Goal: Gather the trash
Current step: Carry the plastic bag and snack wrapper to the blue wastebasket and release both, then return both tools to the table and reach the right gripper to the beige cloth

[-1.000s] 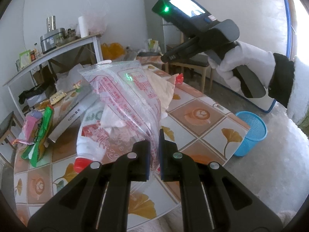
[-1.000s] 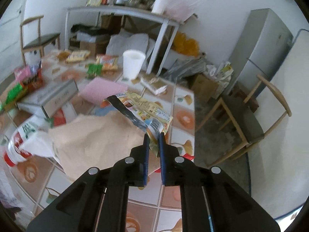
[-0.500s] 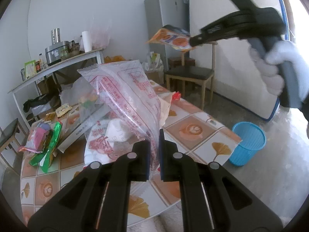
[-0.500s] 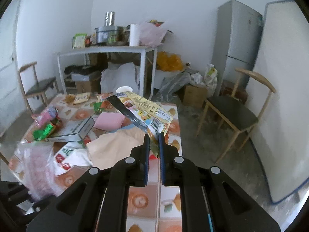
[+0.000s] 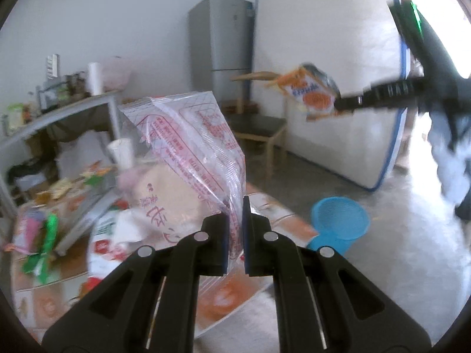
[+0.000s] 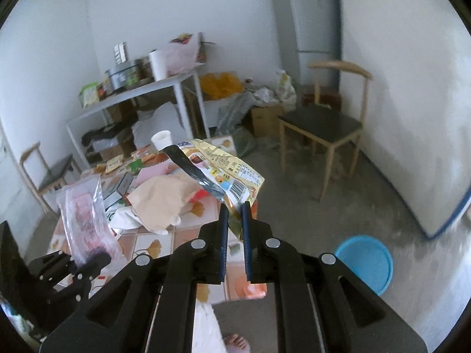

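Note:
My left gripper (image 5: 235,229) is shut on a clear plastic bag with red print (image 5: 191,144) and holds it up above the table edge; the bag also shows in the right wrist view (image 6: 85,214). My right gripper (image 6: 234,220) is shut on a yellow snack wrapper (image 6: 223,170), held in the air past the table's right end; its orange side shows in the left wrist view (image 5: 309,94). A blue waste basket (image 6: 365,261) stands on the floor below right, also in the left wrist view (image 5: 338,223).
The tiled table (image 6: 141,244) holds a brown paper bag (image 6: 162,197), a white cup (image 6: 162,141), a box and several wrappers. A wooden chair (image 6: 323,126), a fridge (image 6: 312,23) and a cluttered side table (image 6: 141,88) stand behind. A mattress (image 5: 323,73) leans on the wall.
Both grippers have risen and pulled back from the table with their trash. The right gripper with the wrapper has swung right, toward the space above the blue basket.

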`<state>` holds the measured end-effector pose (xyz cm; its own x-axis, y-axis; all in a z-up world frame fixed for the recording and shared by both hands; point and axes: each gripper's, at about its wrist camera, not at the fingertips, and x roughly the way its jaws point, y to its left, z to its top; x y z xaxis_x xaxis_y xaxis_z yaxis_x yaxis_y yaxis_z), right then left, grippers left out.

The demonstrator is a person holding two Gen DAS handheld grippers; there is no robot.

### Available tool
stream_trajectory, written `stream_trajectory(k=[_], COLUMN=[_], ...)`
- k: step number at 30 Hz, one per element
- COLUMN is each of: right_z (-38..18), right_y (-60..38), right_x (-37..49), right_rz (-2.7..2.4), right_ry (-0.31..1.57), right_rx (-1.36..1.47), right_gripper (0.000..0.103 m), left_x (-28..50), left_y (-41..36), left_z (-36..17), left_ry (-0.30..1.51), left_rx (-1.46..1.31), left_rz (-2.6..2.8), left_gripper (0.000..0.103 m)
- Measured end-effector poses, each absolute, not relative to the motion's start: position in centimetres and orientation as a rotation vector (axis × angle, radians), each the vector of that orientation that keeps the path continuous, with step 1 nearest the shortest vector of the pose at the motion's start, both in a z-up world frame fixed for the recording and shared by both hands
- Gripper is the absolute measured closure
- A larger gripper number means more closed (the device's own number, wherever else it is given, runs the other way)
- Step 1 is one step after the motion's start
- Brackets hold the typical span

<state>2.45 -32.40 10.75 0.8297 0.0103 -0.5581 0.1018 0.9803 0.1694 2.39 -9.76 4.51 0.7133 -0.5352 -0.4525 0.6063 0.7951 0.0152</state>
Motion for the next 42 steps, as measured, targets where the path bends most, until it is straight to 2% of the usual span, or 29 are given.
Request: stream_trajectory(k=[6, 14, 21, 30, 32, 33, 34, 35, 36, 37, 38, 42], right_z=[7.6, 0.9, -7.1, -17.9, -19.9, -20.9, -21.9, -22.9, -23.8, -24.6, -25.3, -26.6], right_y=[-37.5, -46.4, -54.8, -63.7, -65.4, -66.0, -66.6, -67.0, -67.4, -67.7, -67.8, -68.0], right_x=[-1.5, -4.6, -4.3, -0.7, 0.3, 1.0, 1.5, 1.9, 1.8, 2.1, 2.4, 2.7], right_rz=[-0.141, -0.250, -0.317, -0.422, -0.433, -0.437, -0.446, -0.452, -0.453, -0.457, -0.463, -0.472], right_ry=[0.616, 0.647, 0.664, 0.690, 0.682, 0.687, 0.694, 0.697, 0.698, 0.707, 0.722, 0.754], right_rx=[0.380, 0.706, 0.998, 1.235, 1.261, 1.273, 1.282, 1.290, 1.292, 1.289, 1.281, 1.244], right_gripper=[0.094, 0.094, 0.094, 0.093, 0.089, 0.089, 0.085, 0.078, 0.074, 0.064, 0.062, 0.062], left_x=[4.3, 8.4, 13.2, 17.6, 18.6, 19.2, 19.6, 20.3, 21.0, 21.5, 21.1, 21.8], left_y=[-14.0, -26.4, -40.4, -52.5, -53.9, -54.7, -55.2, -55.4, -55.4, -55.2, -55.3, -54.3], left_z=[5.3, 3.5, -3.8, -14.6, -16.3, -16.8, -17.3, -18.1, -18.5, -18.9, -18.6, -17.3], left_ry=[0.573, 0.855, 1.216, 1.367, 1.367, 1.364, 1.365, 1.367, 1.369, 1.380, 1.387, 1.350], left_rx=[0.074, 0.059, 0.089, 0.249, 0.253, 0.256, 0.258, 0.249, 0.231, 0.210, 0.200, 0.173], left_rz=[-0.882, -1.168, -1.249, -1.116, -1.092, -1.079, -1.059, -1.024, -1.007, -0.997, -0.995, -1.000], left_gripper=[0.097, 0.097, 0.096, 0.096, 0.089, 0.070, 0.047, 0.042, 0.041, 0.041, 0.041, 0.041])
